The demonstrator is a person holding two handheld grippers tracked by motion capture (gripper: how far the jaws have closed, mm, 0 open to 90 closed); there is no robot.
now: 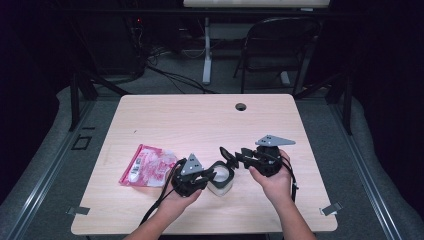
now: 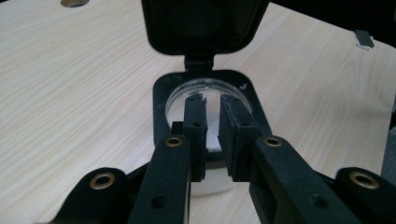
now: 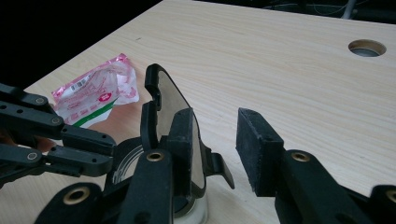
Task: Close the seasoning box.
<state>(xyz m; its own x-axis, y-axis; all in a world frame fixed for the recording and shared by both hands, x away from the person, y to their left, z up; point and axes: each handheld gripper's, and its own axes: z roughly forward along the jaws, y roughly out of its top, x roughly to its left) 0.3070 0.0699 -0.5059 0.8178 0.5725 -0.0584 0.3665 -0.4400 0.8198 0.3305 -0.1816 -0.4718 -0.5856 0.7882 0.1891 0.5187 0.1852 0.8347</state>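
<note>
So the jar (image 1: 220, 179) sits near the front edge of the table (image 1: 165, 115), between the two grippers, with its hinged black lid (image 3: 173, 114) flipped up and open. The left gripper (image 2: 212, 103) hovers right over the mouth with its jaws nearly together and nothing pinched between them. The right gripper (image 3: 219, 140) has its jaws apart beside the raised lid, one pad close against it, but I can't tell if it's actually touching. If you're dropping something in, I'd keep that lid propped back so it can't flop shut. The jar looks white in the lower part, could be powder or just the plastic, hard to say. A crumpled pink packet (image 1: 146, 165) lies just left, apparently torn open.
</note>
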